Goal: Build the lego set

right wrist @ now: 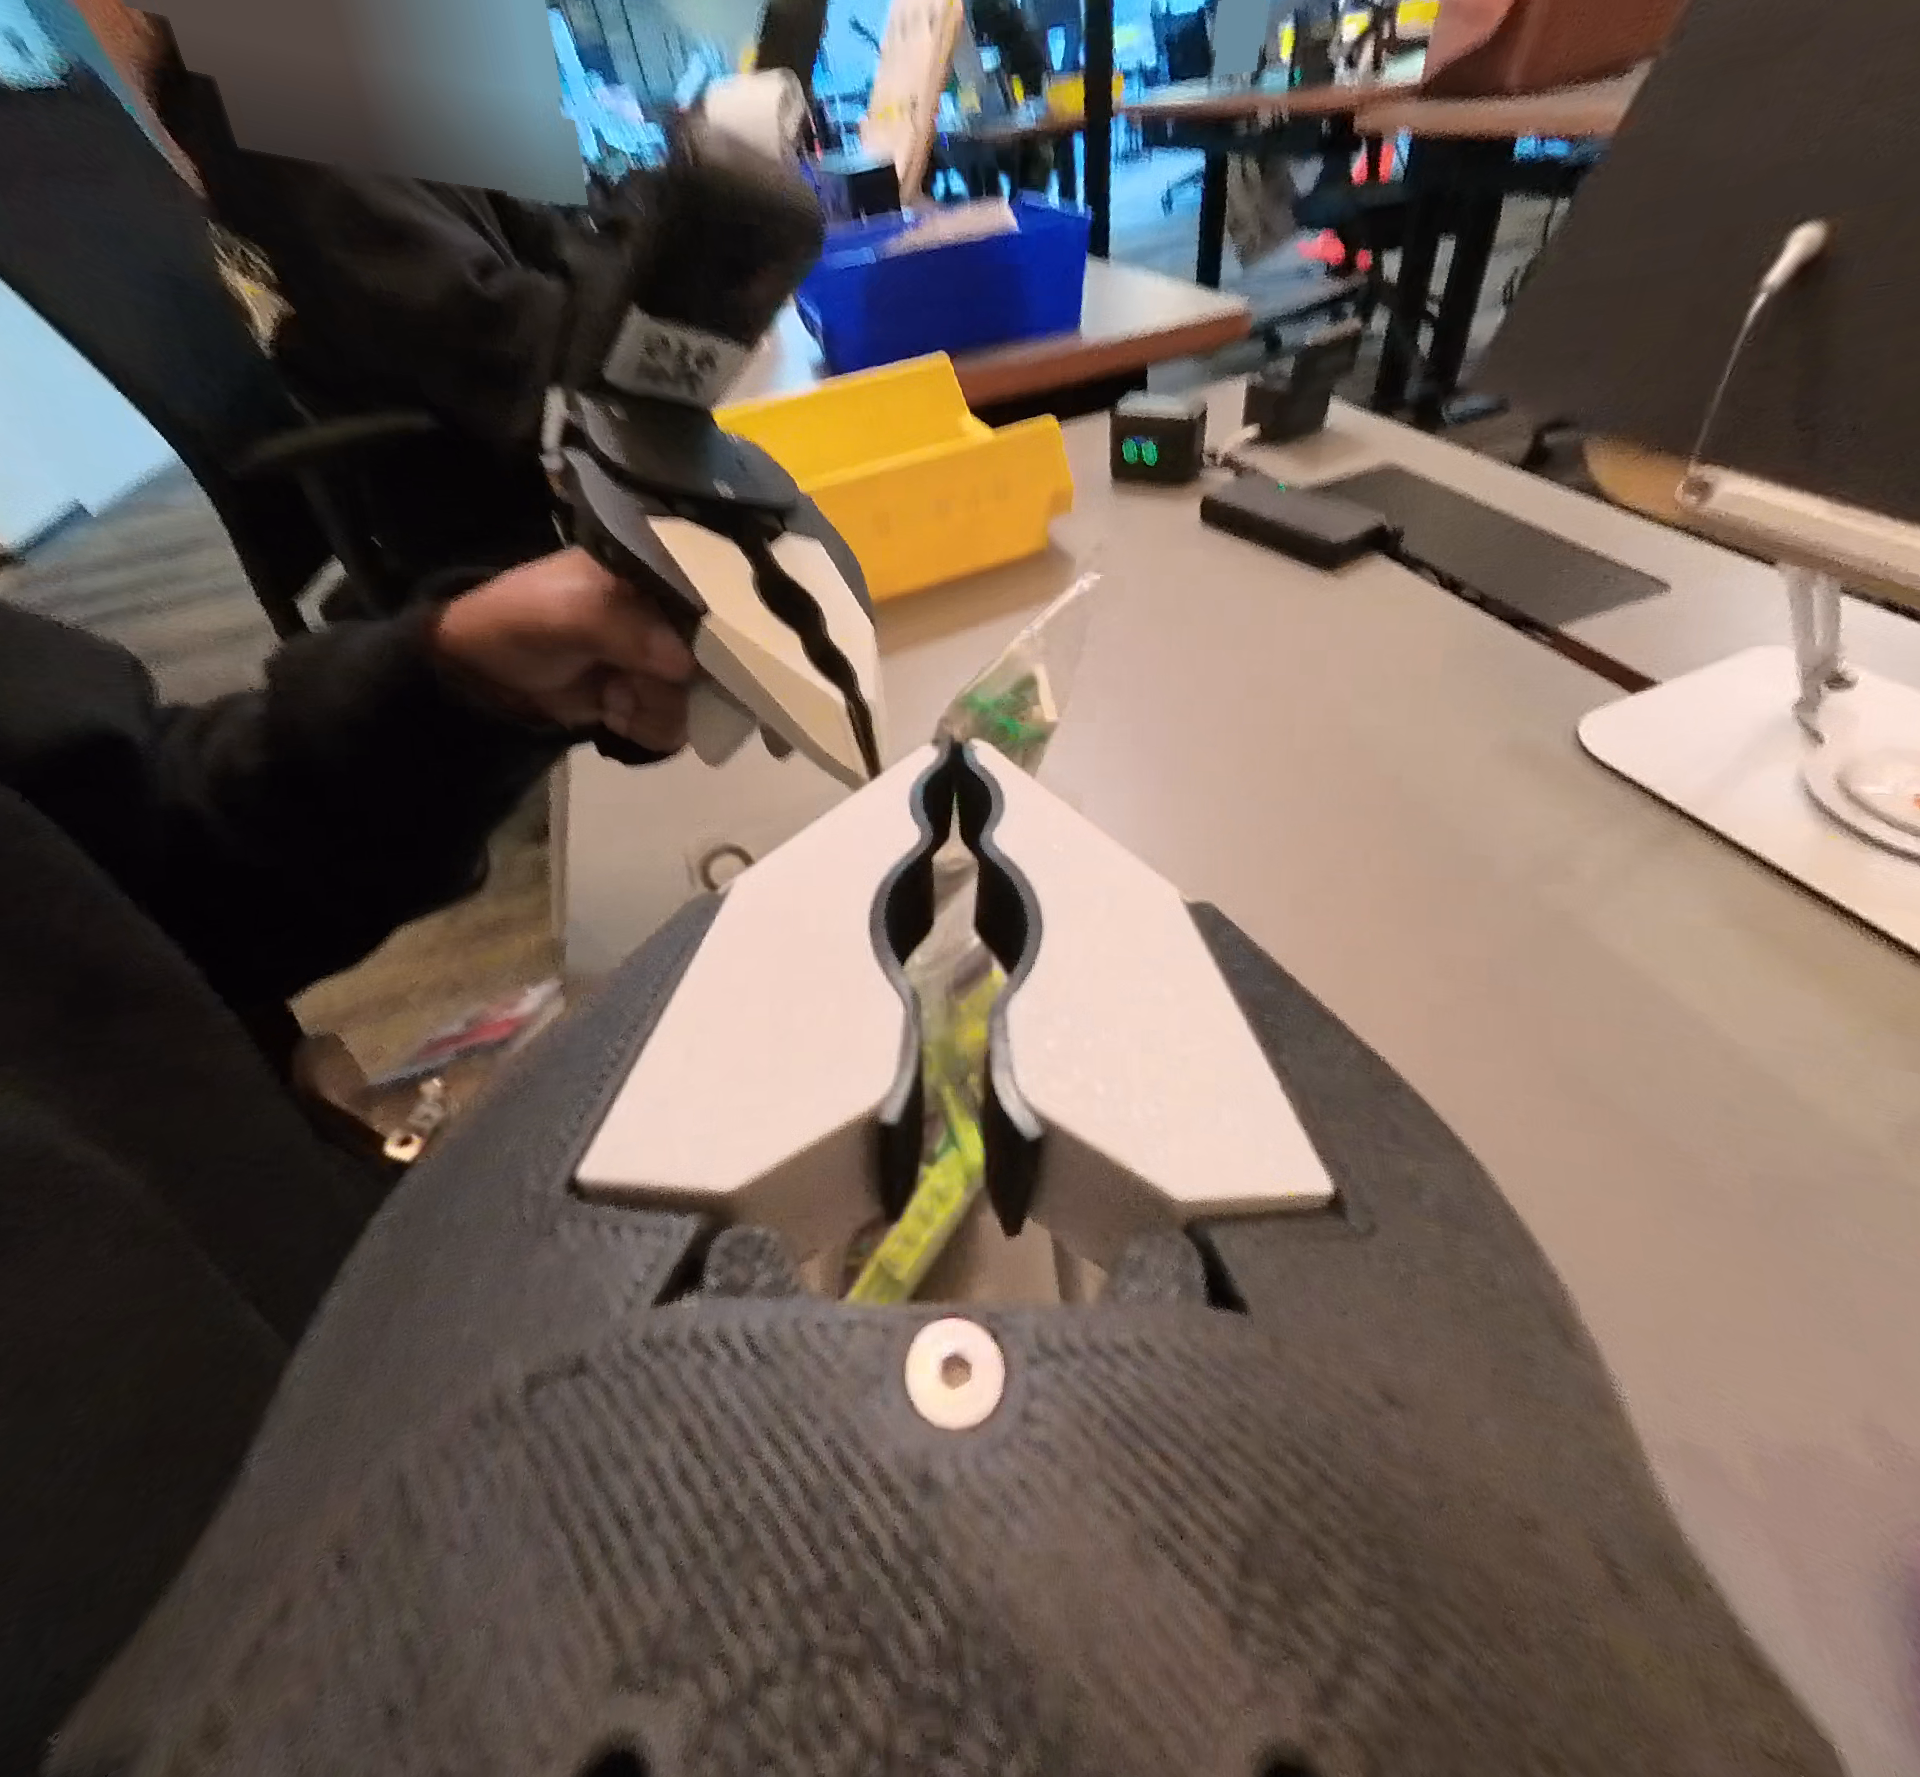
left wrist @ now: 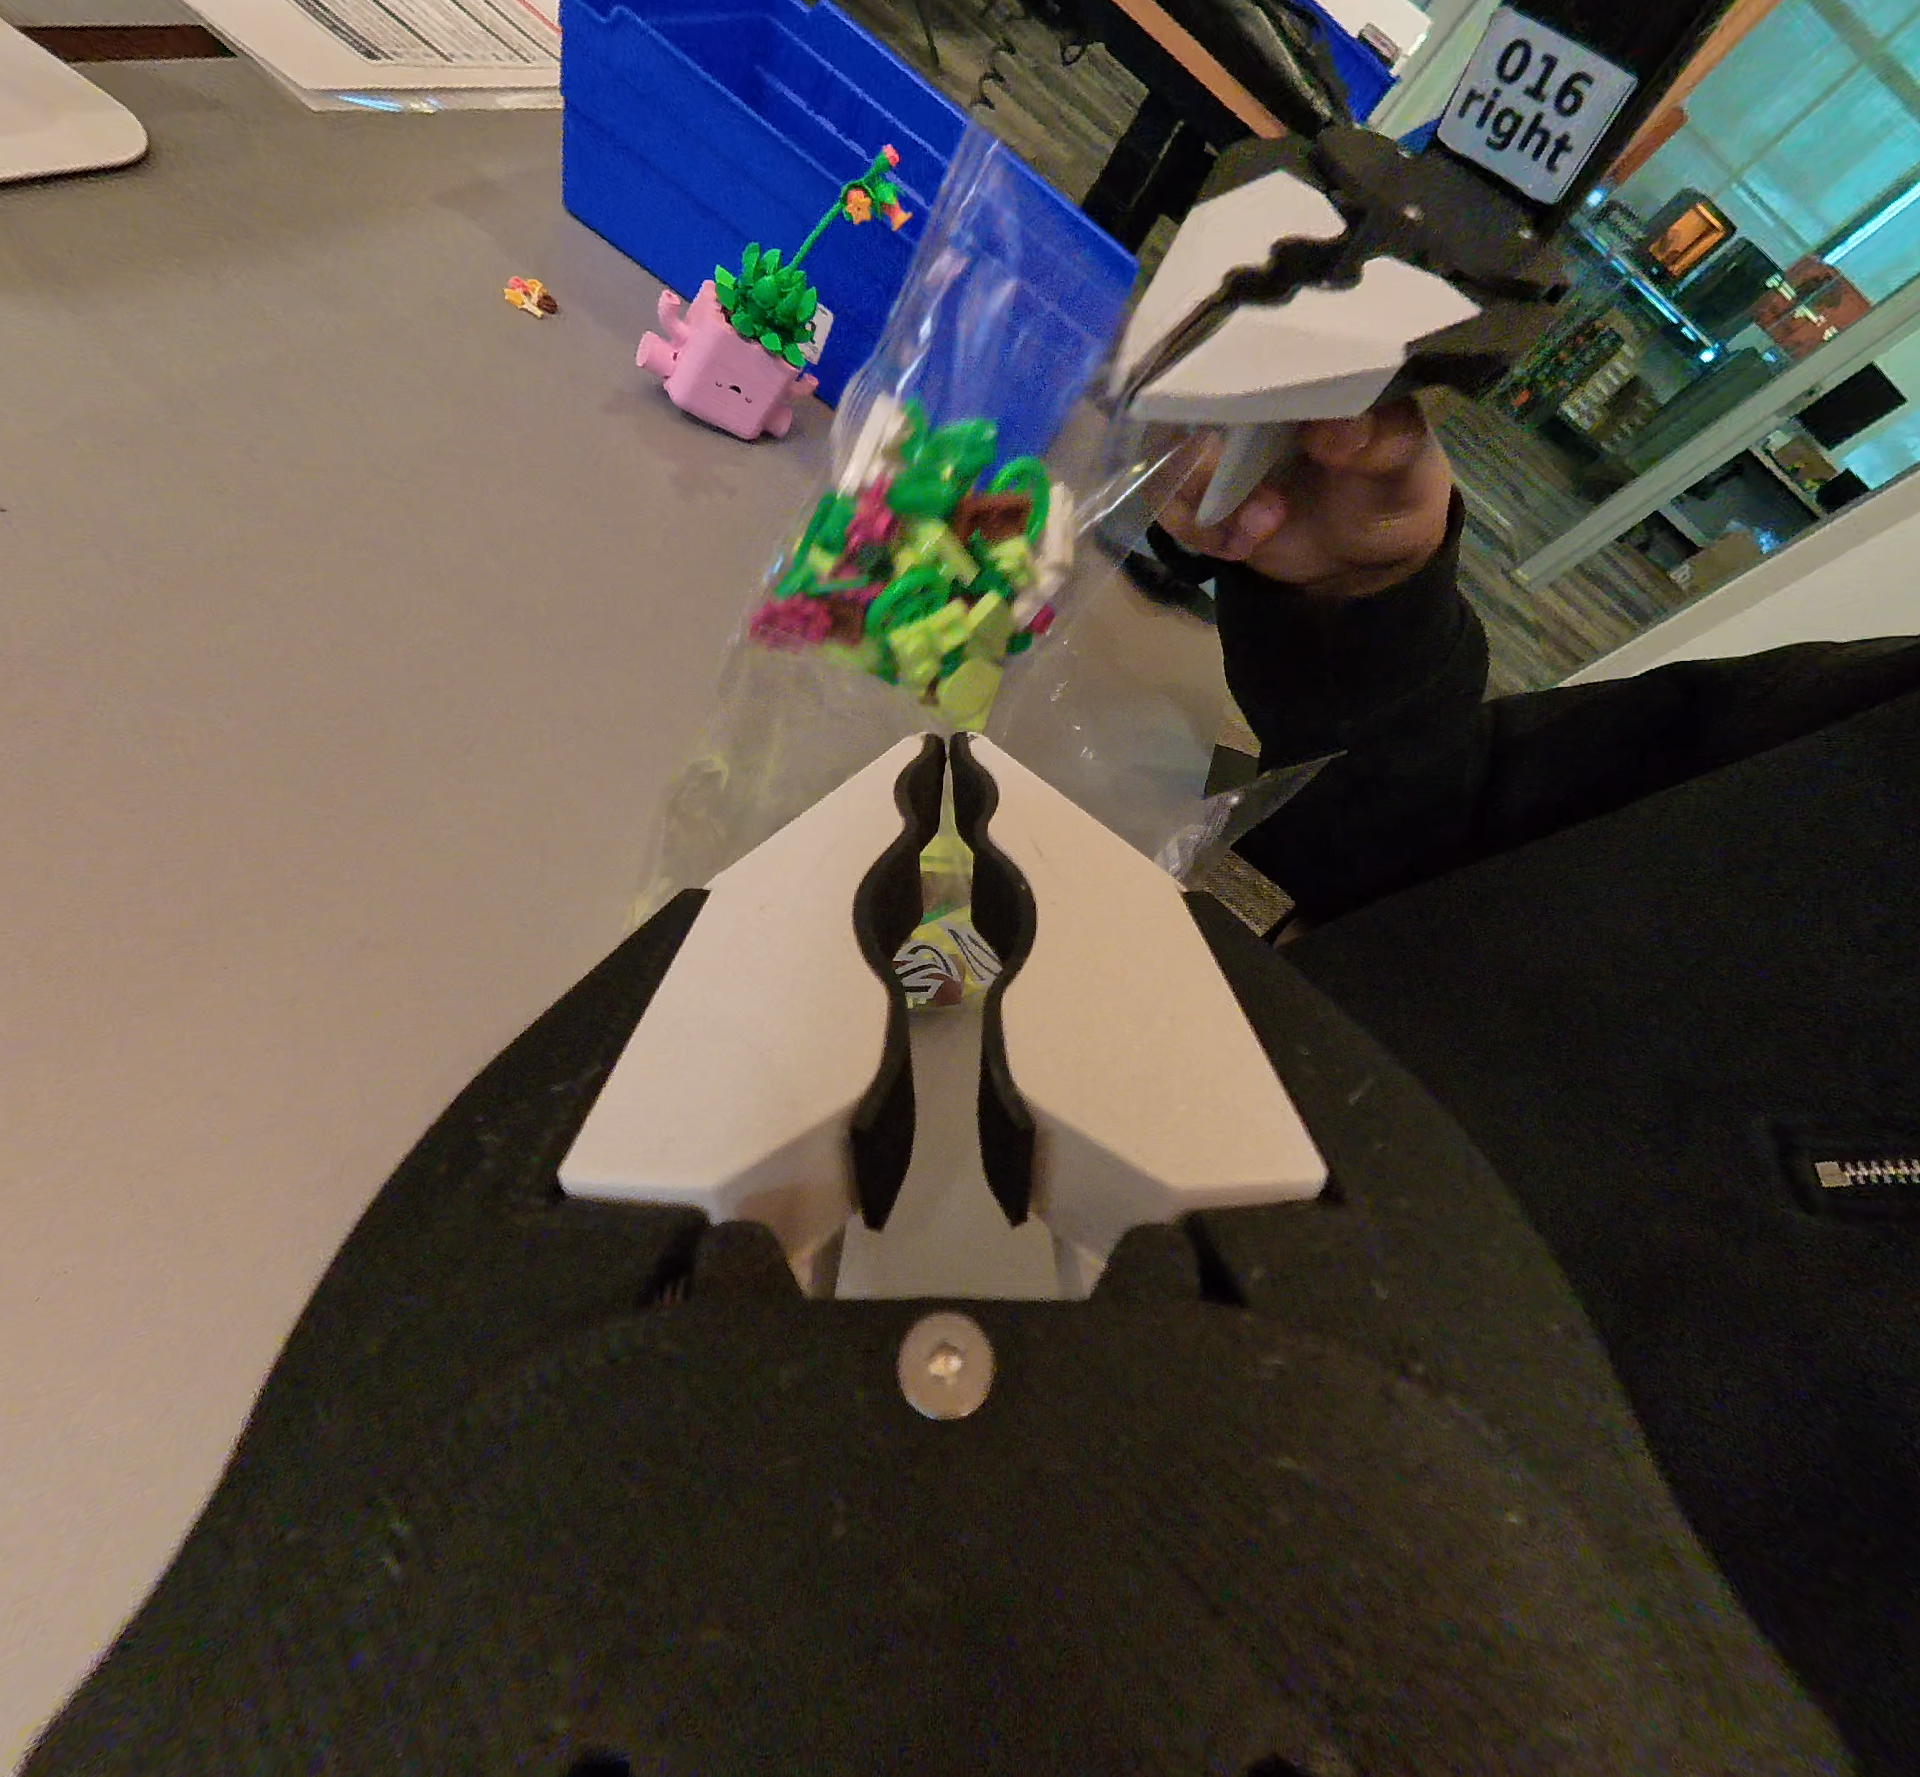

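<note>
A clear plastic bag [left wrist: 914, 564] full of green, lime, pink and brown lego pieces hangs in the air between both grippers. My left gripper [left wrist: 948, 740] is shut on the bag's lower edge. My right gripper [right wrist: 956, 748] is shut on the bag's other side; it also shows in the left wrist view [left wrist: 1127, 387]. The bag [right wrist: 1013, 688] sticks out past the right fingertips. The left gripper [right wrist: 868, 771] shows close beside them. A built pink lego pot with a green plant and flower stem [left wrist: 738, 345] lies tilted on the grey table [left wrist: 260, 636].
A blue bin [left wrist: 748, 127] stands behind the pink pot. A small loose lego flower bit [left wrist: 530, 297] lies on the table. A yellow bin [right wrist: 914, 470], black devices [right wrist: 1288, 512] and a white stand base [right wrist: 1745, 771] sit on the table. A person's dark sleeves are nearby. There is about 8 cm between the tips of the two grippers.
</note>
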`<state>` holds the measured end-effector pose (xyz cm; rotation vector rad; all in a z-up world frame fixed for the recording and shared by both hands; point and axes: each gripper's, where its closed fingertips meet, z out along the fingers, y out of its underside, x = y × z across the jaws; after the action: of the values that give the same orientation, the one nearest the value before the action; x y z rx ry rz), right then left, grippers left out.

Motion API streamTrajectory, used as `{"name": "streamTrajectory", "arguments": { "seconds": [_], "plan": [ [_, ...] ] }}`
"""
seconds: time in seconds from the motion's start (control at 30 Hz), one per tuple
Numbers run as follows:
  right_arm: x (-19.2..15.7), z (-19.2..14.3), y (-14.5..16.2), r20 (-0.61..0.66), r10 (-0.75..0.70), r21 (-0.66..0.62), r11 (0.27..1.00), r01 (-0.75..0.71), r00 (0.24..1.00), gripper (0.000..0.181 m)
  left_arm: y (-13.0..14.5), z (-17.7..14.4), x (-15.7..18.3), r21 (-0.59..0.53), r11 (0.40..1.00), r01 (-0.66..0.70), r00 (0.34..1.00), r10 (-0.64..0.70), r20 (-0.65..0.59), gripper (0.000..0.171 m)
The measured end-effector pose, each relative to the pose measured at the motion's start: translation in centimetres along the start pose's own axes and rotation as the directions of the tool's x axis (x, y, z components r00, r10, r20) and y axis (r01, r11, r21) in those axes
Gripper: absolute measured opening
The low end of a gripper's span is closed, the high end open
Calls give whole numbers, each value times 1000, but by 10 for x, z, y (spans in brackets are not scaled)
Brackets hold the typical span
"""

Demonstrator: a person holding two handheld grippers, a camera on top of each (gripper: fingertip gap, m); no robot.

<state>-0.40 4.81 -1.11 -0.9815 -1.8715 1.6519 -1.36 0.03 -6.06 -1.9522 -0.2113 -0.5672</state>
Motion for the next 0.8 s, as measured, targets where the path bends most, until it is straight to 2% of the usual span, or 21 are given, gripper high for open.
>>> {"name": "streamTrajectory", "arguments": {
  "seconds": [0.17, 0.3, 0.4, 0.5, 0.6, 0.7, 0.8],
  "plan": [
    [2, -20, -26, 34, 48, 150, 987, -52, 998, 0, 2, 0, -1, -12, 1000, -3, 1000, 3, 2, 0],
    [19, -31, -33, -54, 55, 205, 978, -43, 997, 0, 3, -5, -3, -26, 999, -21, 1000, 21, 20, 0],
    [32, -25, -26, -140, 44, 177, 984, -18, 989, 0, 5, -10, -2, -14, 999, -29, 999, 30, 27, 0],
    [38, 1, -7, -178, 17, 95, 995, 0, 984, 0, 15, -20, 0, 14, 999, -29, 999, 29, 21, 0],
    [42, 42, 15, -172, -7, 2, 1000, 8, 985, 0, 23, -35, 2, 64, 998, -18, 1000, 17, 21, 0],
    [40, 93, 26, -95, -3, -55, 998, -3, 995, 0, 29, -48, 2, 84, 996, -11, 999, 8, 33, 0],
    [29, 147, 17, 70, 59, -11, 998, -59, 996, 0, 27, -58, 1, 102, 995, -10, 999, 6, 38, 0]
  ]
}}
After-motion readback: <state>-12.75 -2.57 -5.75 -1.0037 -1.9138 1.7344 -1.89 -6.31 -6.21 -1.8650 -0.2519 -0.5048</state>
